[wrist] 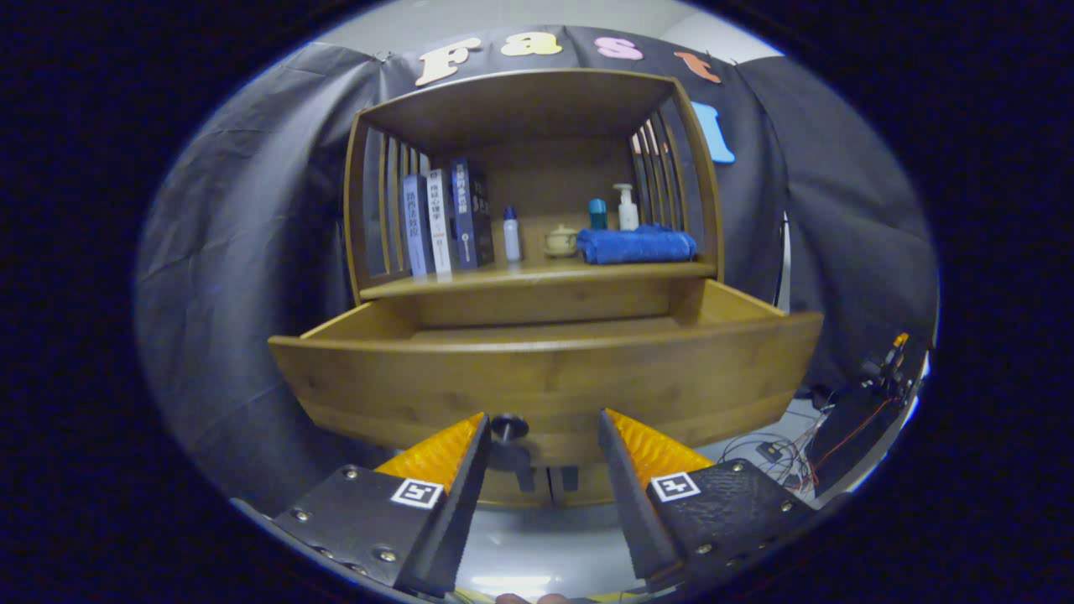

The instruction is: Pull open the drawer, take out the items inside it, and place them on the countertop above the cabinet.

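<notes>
The fingers are spread, with the drawer knob between them, untouched. The wooden drawer is pulled open; book spines' writing cannot be read.

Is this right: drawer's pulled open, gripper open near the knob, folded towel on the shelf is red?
Not quite. In the gripper view the folded towel is blue, not red. The rest holds: the drawer is pulled open and the gripper is open, with the knob between its fingers.

Gripper level and pointing forward, two fingers spread wide apart — jaws open, nothing clamped between them, tips at equal height, left and right fingers angled slightly inward — a fingertip-sized part of a hand at the near edge.
</notes>
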A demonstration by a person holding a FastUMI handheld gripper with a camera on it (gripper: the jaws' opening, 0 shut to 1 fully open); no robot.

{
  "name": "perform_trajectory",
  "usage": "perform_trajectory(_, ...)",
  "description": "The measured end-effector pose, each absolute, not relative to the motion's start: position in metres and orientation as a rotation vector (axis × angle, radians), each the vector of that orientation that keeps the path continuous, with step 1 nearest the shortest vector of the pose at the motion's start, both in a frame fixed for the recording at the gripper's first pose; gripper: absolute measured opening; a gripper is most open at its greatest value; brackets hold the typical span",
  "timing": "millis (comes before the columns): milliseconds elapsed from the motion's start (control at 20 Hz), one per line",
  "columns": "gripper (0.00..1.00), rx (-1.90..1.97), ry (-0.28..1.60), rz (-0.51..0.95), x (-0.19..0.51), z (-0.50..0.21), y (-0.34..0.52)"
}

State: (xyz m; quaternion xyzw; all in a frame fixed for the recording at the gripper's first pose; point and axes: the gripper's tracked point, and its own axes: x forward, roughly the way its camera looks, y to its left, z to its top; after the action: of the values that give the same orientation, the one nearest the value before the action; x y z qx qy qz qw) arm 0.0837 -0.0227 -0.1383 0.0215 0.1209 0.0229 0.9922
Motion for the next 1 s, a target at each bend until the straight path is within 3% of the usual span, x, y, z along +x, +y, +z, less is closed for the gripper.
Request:
perform_trajectory(300, 0.75, 0.027, 0.203, 0.079, 0.127, -0.081, 0.005)
perform_trajectory(600, 0.75, 0.048, 0.305, 0.11, 0.171, -0.072, 0.025)
perform_trajectory(850, 0.75, 0.089, 0.529, 0.096, 0.216, -0.109, 0.026)
perform_trajectory(1000, 0.76, 0.106, 0.703, 0.016, 0.226, -0.146, 0.004)
